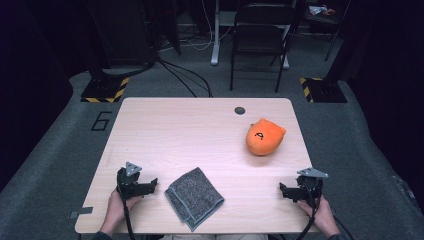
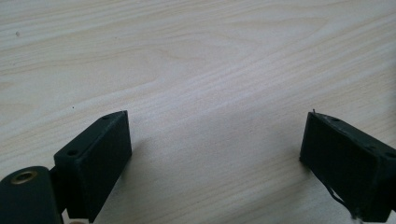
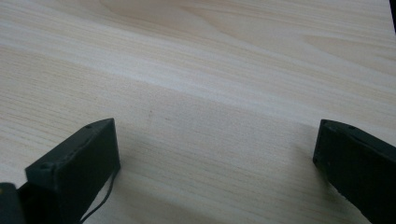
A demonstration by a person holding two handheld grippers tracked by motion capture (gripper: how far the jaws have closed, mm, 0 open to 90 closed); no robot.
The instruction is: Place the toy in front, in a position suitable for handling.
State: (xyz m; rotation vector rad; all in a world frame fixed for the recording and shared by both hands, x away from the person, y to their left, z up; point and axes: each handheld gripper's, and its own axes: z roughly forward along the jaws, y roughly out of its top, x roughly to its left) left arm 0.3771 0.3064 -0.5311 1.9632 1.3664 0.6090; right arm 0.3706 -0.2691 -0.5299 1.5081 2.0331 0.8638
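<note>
A folded grey towel (image 1: 194,197) is laid near the front edge of the table (image 1: 200,130), slightly left of its middle, with one corner turned toward the front edge. Just to its left, the left gripper (image 1: 151,183) is held low near the front left corner, its jaws spread wide with nothing between them. The right gripper (image 1: 283,190) is held near the front right corner, well apart from the towel, its jaws likewise spread wide over bare wood. An orange plush toy (image 1: 264,136) is seen toward the right edge, nearer the back.
</note>
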